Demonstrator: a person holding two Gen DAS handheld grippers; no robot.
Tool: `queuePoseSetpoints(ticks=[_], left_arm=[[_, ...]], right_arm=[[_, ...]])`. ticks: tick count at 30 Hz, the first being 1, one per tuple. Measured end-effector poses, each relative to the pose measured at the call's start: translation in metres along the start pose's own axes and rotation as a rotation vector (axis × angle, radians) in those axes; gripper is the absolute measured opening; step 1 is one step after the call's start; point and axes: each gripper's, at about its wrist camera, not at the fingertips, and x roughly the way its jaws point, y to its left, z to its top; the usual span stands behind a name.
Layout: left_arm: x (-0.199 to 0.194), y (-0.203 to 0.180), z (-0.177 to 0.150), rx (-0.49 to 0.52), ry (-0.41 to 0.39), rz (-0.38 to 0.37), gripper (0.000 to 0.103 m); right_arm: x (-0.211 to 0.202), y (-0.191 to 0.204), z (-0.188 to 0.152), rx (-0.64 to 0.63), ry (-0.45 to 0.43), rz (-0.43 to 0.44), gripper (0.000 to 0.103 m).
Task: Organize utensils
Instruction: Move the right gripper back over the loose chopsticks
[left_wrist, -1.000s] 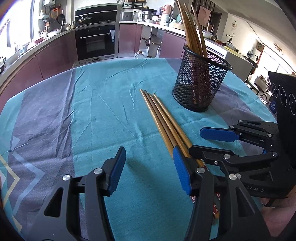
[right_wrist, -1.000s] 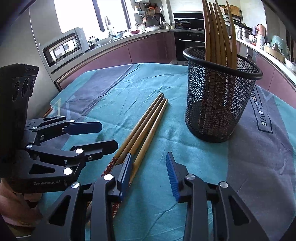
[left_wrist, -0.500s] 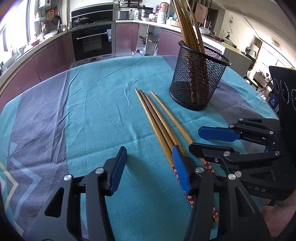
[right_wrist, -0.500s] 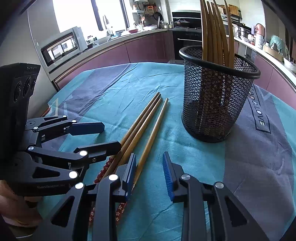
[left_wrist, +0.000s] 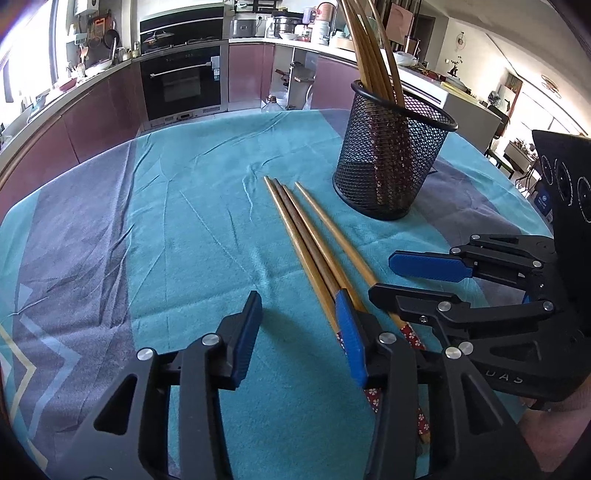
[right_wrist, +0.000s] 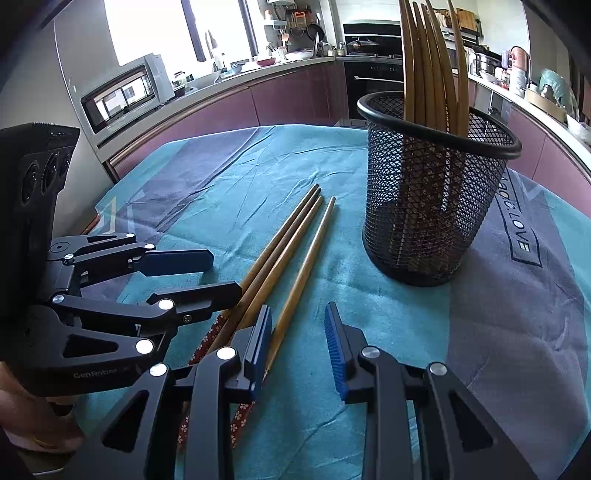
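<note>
Three wooden chopsticks with red patterned ends lie on the teal tablecloth, also in the right wrist view. A black mesh holder stands upright behind them with several chopsticks in it, and shows in the right wrist view. My left gripper is open and empty, low over the cloth, its right finger over the chopsticks' thick ends. My right gripper is open and empty, with the rightmost chopstick running in between its jaws. Each gripper shows in the other's view: the right, the left.
The tablecloth covers a round table with grey bands at the sides. Kitchen counters, an oven and a microwave stand beyond the table's far edge.
Both grippers have pulled back slightly and lowered toward the chopsticks' thick ends. The rightmost chopstick has slid apart from the other two. The right gripper's jaws have narrowed.
</note>
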Motion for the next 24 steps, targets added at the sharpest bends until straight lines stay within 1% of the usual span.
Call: queuePoseSetpoints(ticks=[6, 8, 9, 14, 19, 24], left_arm=[[0.003, 0.000, 0.001, 0.022, 0.003, 0.015, 0.041], [0.005, 0.001, 0.000, 0.025, 0.013, 0.031, 0.035], [0.005, 0.001, -0.001, 0.032, 0.011, 0.044, 0.030], [0.003, 0.007, 0.000, 0.006, 0.014, 0.026, 0.030], [0.007, 0.010, 0.006, 0.001, 0.007, 0.038, 0.030], [0.016, 0.010, 0.019, -0.006, 0.011, 0.042, 0.030]], right_arm=[[0.000, 0.000, 0.001, 0.001, 0.000, 0.001, 0.028], [0.000, -0.001, 0.000, 0.000, -0.001, 0.002, 0.028], [0.000, -0.001, 0.000, 0.001, -0.001, 0.003, 0.028], [0.001, 0.000, 0.002, -0.004, -0.003, -0.001, 0.028], [0.005, -0.001, 0.006, -0.005, -0.005, -0.005, 0.028], [0.009, 0.000, 0.013, -0.005, -0.005, -0.014, 0.027]])
